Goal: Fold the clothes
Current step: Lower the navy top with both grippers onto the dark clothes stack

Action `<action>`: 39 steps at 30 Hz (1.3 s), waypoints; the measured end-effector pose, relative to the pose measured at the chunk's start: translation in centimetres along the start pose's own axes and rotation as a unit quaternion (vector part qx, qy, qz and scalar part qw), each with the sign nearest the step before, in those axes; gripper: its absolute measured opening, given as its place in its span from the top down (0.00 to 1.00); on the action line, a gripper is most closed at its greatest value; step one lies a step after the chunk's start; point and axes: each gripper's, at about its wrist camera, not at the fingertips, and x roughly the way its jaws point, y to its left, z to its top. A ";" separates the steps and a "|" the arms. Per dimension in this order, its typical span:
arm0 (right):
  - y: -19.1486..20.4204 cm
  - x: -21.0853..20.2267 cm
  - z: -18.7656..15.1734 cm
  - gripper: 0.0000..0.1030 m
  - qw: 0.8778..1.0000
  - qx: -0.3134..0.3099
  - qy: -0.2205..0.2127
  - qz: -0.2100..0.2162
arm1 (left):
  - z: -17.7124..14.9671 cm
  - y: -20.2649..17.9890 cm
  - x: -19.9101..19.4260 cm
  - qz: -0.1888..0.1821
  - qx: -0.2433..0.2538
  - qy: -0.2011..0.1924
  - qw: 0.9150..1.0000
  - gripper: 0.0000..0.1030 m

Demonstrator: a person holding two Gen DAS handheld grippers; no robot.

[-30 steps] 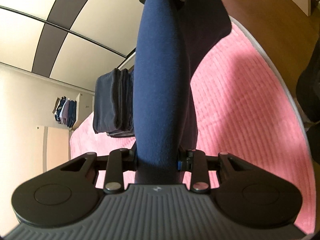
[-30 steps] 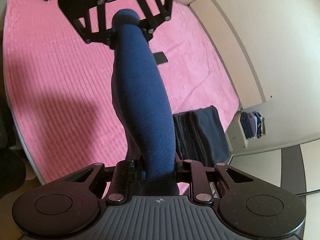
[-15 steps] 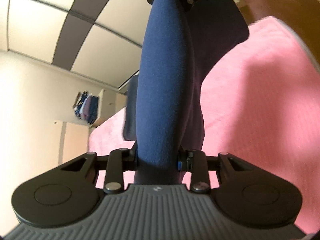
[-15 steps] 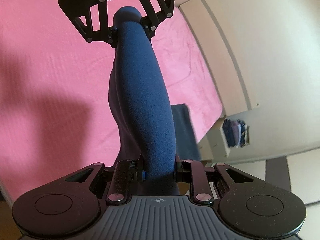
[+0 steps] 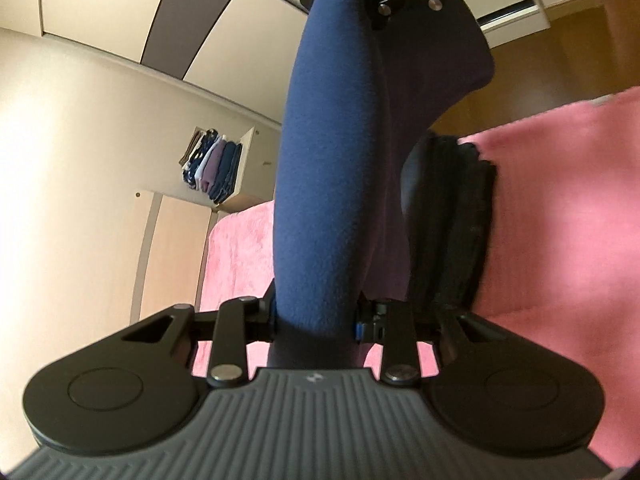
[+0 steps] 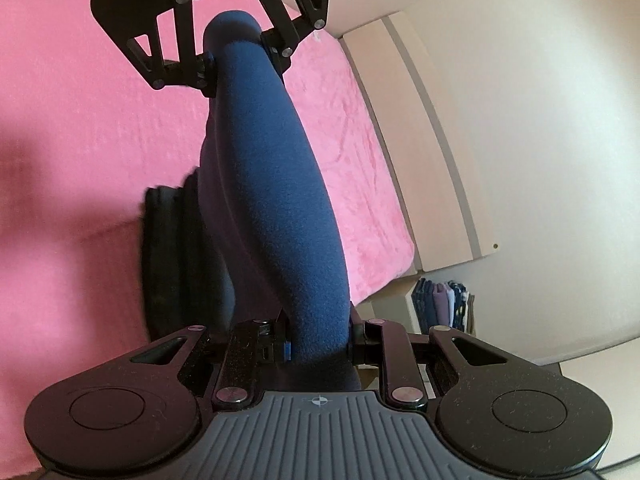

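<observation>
Left wrist: navy fleece garment (image 5: pixel 328 184), folded, taut.

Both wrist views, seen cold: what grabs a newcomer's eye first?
A thick navy blue fleece garment, bunched into a roll, runs up the middle of each view, clamped between the left gripper and the right gripper, jaws shut on either end. Under it spreads a pink ribbed bedspread with a stack of dark folded clothes beside the roll. More folded clothes stand in a wooden wall cubby.
</observation>
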 end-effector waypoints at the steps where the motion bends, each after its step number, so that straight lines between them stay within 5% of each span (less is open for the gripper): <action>1: -0.7 1.2 -0.3 0.80 1.000 -0.001 -0.001 -0.003 | 0.1 0.6 1.3 0.005 0.001 0.000 1.000 0.72; 9: -4.3 11.3 -0.9 0.79 0.996 -0.001 -0.006 -0.091 | -2.2 1.2 12.7 0.054 -0.002 -0.006 0.999 0.73; 12: -0.5 16.2 -2.2 0.79 0.996 0.015 -0.001 -0.093 | -3.7 -0.6 17.2 0.060 -0.001 -0.006 0.998 0.72; 15: 5.6 20.7 -4.1 0.79 0.999 -0.002 0.022 -0.042 | -5.9 -6.7 21.6 0.002 0.026 0.017 1.000 0.67; 17: 8.8 22.3 -5.2 0.77 0.999 -0.010 0.033 -0.017 | -6.8 -9.3 22.1 0.020 0.040 0.008 0.999 0.66; 19: 9.5 21.8 -5.7 0.76 0.999 0.005 0.023 -0.039 | -7.6 -10.1 21.7 0.036 0.033 -0.007 0.999 0.64; 27: 8.1 20.4 -5.7 0.75 0.998 0.037 0.043 -0.035 | -9.7 -8.9 19.8 0.033 0.052 -0.017 0.998 0.65; 31: 6.4 19.8 -2.8 0.75 0.996 0.063 0.040 -0.056 | -10.5 -7.7 19.5 0.051 0.051 -0.016 0.997 0.67; 34: 8.2 20.4 -3.1 0.75 0.997 0.035 0.050 -0.039 | -11.3 -9.5 20.0 0.035 0.062 -0.014 0.997 0.66; 39: 9.1 19.7 -3.8 0.69 0.997 0.014 0.052 -0.049 | -12.1 -11.0 19.2 0.068 0.074 -0.026 0.995 0.63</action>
